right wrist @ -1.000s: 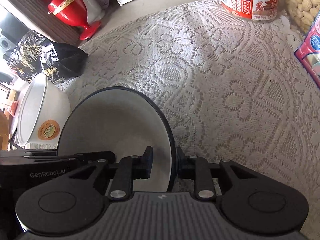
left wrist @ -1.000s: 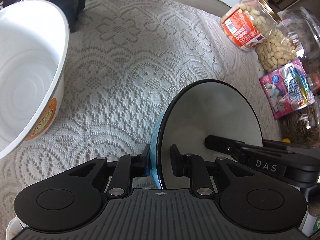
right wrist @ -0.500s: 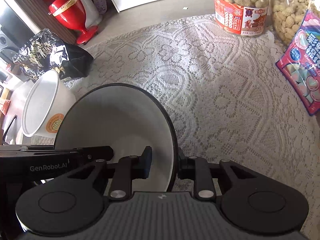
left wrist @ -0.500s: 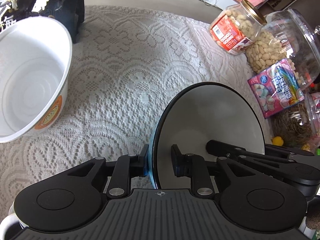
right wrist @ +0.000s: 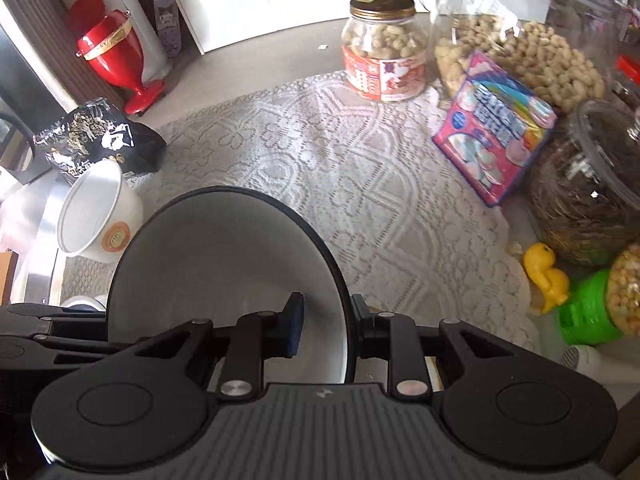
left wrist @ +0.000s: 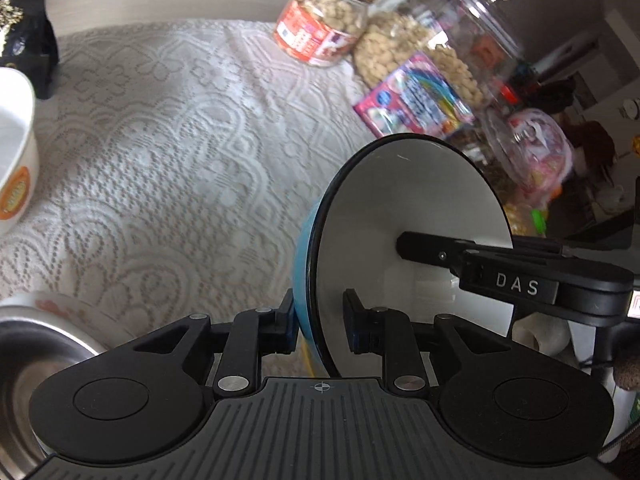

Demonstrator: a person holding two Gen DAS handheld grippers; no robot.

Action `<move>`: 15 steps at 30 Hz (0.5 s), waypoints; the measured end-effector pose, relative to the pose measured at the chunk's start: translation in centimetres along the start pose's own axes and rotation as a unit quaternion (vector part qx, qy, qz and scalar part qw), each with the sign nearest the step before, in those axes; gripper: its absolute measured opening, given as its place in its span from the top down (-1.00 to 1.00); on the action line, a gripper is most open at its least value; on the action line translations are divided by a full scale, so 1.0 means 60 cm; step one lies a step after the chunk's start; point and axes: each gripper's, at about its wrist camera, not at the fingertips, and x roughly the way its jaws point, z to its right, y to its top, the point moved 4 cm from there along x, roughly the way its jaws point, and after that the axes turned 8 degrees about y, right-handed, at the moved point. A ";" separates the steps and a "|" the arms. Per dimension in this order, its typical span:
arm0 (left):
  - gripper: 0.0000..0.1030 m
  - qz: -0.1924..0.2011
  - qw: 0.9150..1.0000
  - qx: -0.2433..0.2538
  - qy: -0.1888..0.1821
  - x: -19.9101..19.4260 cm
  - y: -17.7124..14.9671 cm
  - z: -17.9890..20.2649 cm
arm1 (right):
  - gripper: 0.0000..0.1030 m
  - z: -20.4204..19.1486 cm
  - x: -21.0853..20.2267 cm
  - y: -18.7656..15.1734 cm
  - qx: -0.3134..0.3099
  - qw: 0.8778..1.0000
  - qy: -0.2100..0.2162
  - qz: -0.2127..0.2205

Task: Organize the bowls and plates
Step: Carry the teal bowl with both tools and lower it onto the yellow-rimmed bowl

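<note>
So the surface (right wrist: 248,80) is grey-brown with a white lace cloth (right wrist: 320,168) spread over most of it. Along the far edge there's a peanut jar (right wrist: 382,48), and next to it a big clear jar (right wrist: 520,40) of nuts with a pink candy bag (right wrist: 494,144) leaning on it. Right edge has a dark-filled jar (right wrist: 588,188) and a yellow duck (right wrist: 546,276). Left side: a white bowl (right wrist: 96,212) and a black bag (right wrist: 96,140) behind it.
</note>
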 end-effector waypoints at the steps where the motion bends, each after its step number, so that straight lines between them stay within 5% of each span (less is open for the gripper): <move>1: 0.52 -0.013 1.000 0.010 -0.006 0.008 -0.011 0.012 | 0.52 0.013 -0.004 -0.012 0.007 1.000 -0.005 -0.006; 6: 0.55 -0.058 0.997 0.056 0.006 0.059 -0.058 0.049 | 0.52 0.063 0.012 -0.073 0.034 0.999 -0.008 -0.040; 10: 0.55 -0.049 0.995 0.081 0.036 0.079 -0.075 0.059 | 0.51 0.092 0.043 -0.111 0.065 0.996 0.006 -0.064; 15: 0.55 -0.058 0.994 0.086 0.017 0.087 -0.071 0.052 | 0.54 0.111 0.046 -0.127 0.091 0.994 0.030 -0.055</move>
